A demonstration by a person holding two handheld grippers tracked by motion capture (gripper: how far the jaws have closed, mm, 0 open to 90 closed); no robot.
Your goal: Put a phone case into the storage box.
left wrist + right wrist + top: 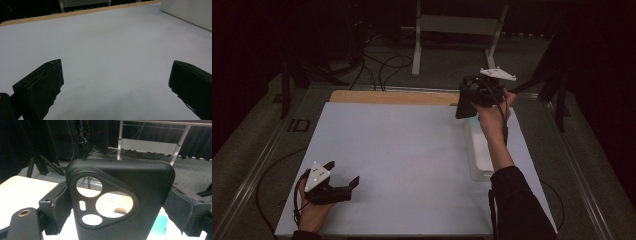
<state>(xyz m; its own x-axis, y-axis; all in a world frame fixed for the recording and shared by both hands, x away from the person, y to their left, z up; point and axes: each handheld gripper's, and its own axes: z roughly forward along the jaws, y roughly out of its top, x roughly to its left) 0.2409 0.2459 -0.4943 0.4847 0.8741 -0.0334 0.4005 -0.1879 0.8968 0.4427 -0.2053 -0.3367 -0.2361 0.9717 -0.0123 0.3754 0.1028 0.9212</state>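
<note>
Item: black soft-plastic phone case with triangular camera cut-out (120,202), held upright above the far right of the table.
Right gripper (473,98): jaws clamp the case's two side edges.
Left gripper (338,180): jaws wide apart, nothing between, low over the pale blue table sheet (412,160).
Nearby: clear plastic box (479,150), just below the case.
Step, judged: case lifted, in transit.
Next, judged: a steady lowering to a set-down spot, then release.

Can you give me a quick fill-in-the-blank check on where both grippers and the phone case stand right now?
1. The black phone case is clamped between the jaws of the ____ gripper.
2. The left gripper rests low over the white table sheet with its jaws ____.
3. The case's camera cutout has ____ round holes and a small slot.
4. In the high view, the clear plastic box lies on the sheet directly below the ____ forearm.

Missing words: right; open; three; right
</note>
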